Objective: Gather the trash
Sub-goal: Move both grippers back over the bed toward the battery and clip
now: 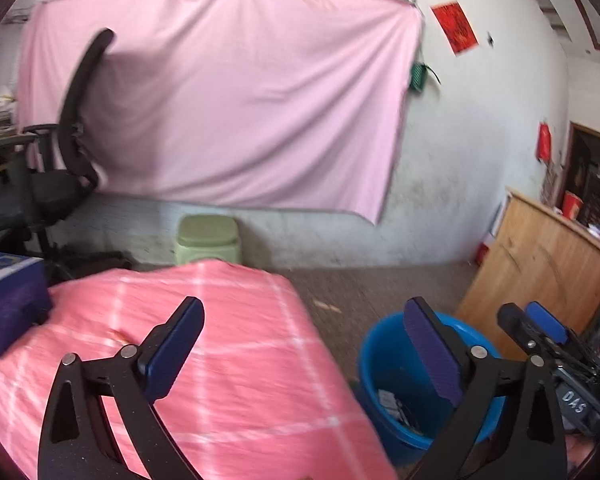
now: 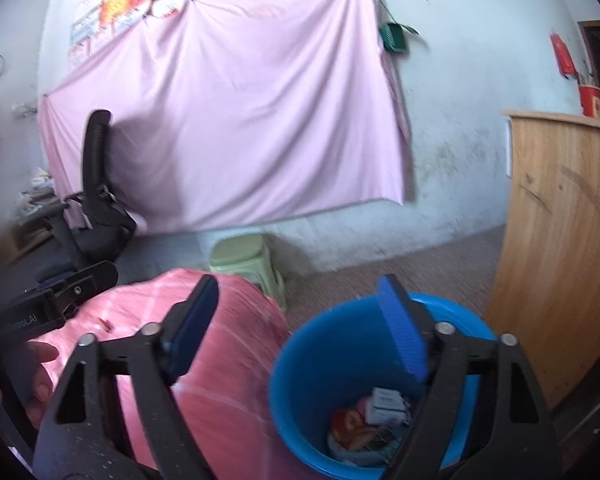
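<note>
Trash (image 2: pixel 370 420): wrappers and a small white carton, lying at the bottom of the blue bucket; no loose piece visible on the pink checked cover.
Blue box (image 1: pixel 10 300): resting at the far left on the pink checked cover (image 1: pixel 228 360), well apart from both tongs; trash or keepsake, cannot tell; risk of binning the wrong thing.
Left gripper (image 1: pixel 304 350): jaws spread wide, nothing between the pads; poised above the cover's edge beside the bucket.
Cover edge: draped close to the bucket rim; risk of a fingertip snagging the cloth and dragging it over the opening.
Blue bucket (image 2: pixel 332 336): standing on the floor between the covered table and the wooden cabinet (image 2: pixel 560 260); light plastic by the look, so liable to tip if a finger hooks the rim.
Right gripper (image 2: pixel 300 328): jaws spread wide and empty, right finger over the bucket mouth.
Both tongs: just beside each other; risk of collision on any crossing move.
</note>
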The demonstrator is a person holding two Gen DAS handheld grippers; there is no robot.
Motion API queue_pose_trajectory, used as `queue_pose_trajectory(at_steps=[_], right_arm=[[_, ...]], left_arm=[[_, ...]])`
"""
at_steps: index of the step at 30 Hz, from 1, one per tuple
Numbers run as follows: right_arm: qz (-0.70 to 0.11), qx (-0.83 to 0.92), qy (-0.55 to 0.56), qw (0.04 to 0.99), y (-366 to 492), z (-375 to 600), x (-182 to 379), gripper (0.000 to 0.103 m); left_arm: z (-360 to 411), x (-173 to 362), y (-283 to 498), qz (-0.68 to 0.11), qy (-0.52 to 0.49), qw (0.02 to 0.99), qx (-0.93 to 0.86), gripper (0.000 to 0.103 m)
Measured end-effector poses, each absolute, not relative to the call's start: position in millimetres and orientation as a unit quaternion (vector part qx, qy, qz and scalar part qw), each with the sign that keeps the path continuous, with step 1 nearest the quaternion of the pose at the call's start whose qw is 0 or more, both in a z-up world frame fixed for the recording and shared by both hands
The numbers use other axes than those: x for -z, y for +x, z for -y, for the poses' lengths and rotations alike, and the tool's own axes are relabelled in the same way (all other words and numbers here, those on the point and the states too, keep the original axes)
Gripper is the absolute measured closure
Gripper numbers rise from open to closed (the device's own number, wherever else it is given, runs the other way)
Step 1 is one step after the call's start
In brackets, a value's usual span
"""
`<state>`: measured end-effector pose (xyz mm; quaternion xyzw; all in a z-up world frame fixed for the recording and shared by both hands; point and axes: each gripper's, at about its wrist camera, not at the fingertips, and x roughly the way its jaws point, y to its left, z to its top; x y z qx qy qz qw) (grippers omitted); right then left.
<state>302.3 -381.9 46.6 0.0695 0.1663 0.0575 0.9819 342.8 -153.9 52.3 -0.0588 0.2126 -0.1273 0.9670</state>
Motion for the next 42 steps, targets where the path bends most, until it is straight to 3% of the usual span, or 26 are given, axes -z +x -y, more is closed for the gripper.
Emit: queue_pose_trajectory(at_steps=[15, 27, 37, 39, 42], right_arm=[[-0.097, -0.16, 0.05, 0.981, 305, 300, -58, 0.0], [-0.15, -0.213, 0.004, 0.966, 332, 223, -38, 0.0], [-0.246, -0.249, -0.05, 0.935, 367, 171, -8, 0.0], [-0.271, -0.257, -0.059, 0.926, 376, 160, -2, 0.005], [-0.315, -0.271, -0.073, 0.906, 389, 147, 10, 0.02]], left_arm=[[51, -49, 308, -0.164, -0.042, 0.985, 0.025, 0.002], [-21, -22, 297, -0.21, -0.02, 0.977, -0.009, 0.002], [-68, 8, 299, -0.268, -0.026, 0.963, -0.02, 0.002], [-75, 13, 302, -0.277, -0.034, 0.96, -0.019, 0.002], [-82, 18, 308, -0.296, -0.057, 0.953, -0.012, 0.004]])
